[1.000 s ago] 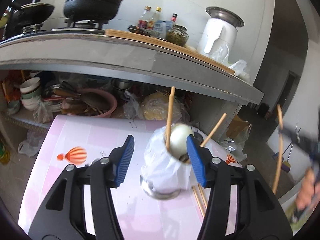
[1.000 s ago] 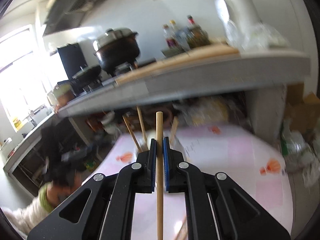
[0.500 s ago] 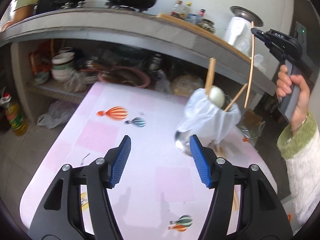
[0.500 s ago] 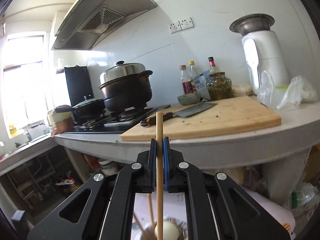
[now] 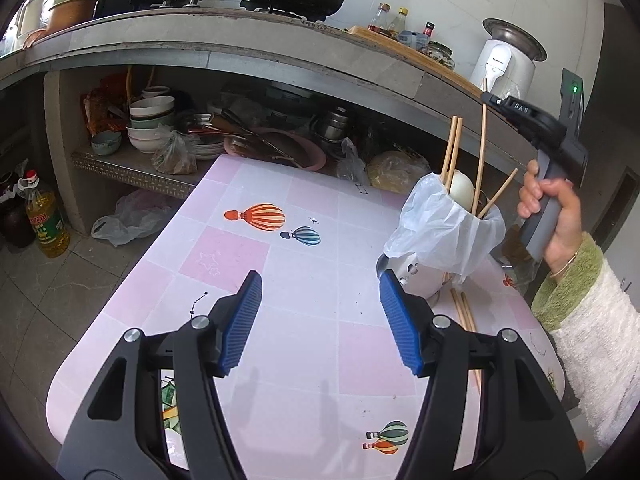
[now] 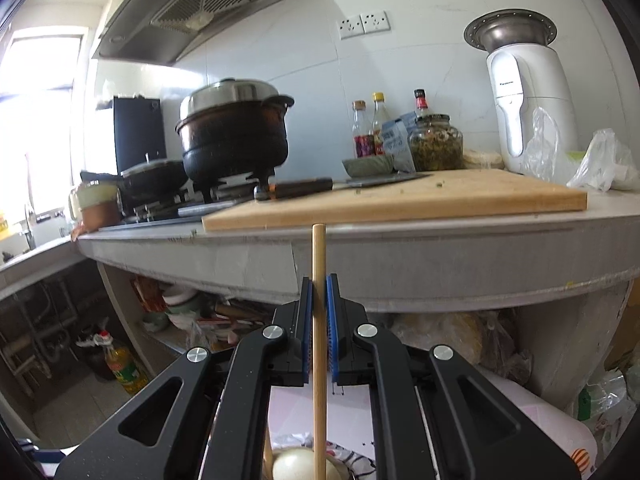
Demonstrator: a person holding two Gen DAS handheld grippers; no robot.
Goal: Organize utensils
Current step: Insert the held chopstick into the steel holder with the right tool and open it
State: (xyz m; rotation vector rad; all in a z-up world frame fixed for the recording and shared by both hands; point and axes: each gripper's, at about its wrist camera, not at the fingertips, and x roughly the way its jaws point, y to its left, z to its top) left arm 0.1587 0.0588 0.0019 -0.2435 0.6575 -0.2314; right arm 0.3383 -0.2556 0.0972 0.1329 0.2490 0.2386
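Observation:
A metal utensil holder (image 5: 412, 276) wrapped in a white plastic bag (image 5: 440, 228) stands at the right of the pink table (image 5: 248, 280). It holds several wooden chopsticks (image 5: 450, 152) and a cream ladle bowl (image 5: 462, 188). My right gripper (image 6: 319, 300) is shut on one chopstick (image 6: 319, 320), held upright with its lower end in the holder; it also shows in the left wrist view (image 5: 482, 148). My left gripper (image 5: 320, 320) is open and empty, low over the table left of the holder. Two chopsticks (image 5: 464, 312) lie on the table by the holder.
A concrete counter (image 5: 240, 52) with pots, bottles and a cutting board (image 6: 400, 200) runs behind the table. The shelf under it holds bowls (image 5: 152, 120) and pans. An oil bottle (image 5: 44, 220) stands on the floor at left.
My left gripper has pulled back from the holder and to the left. My right gripper has lowered the chopstick, and its end now sits in the holder.

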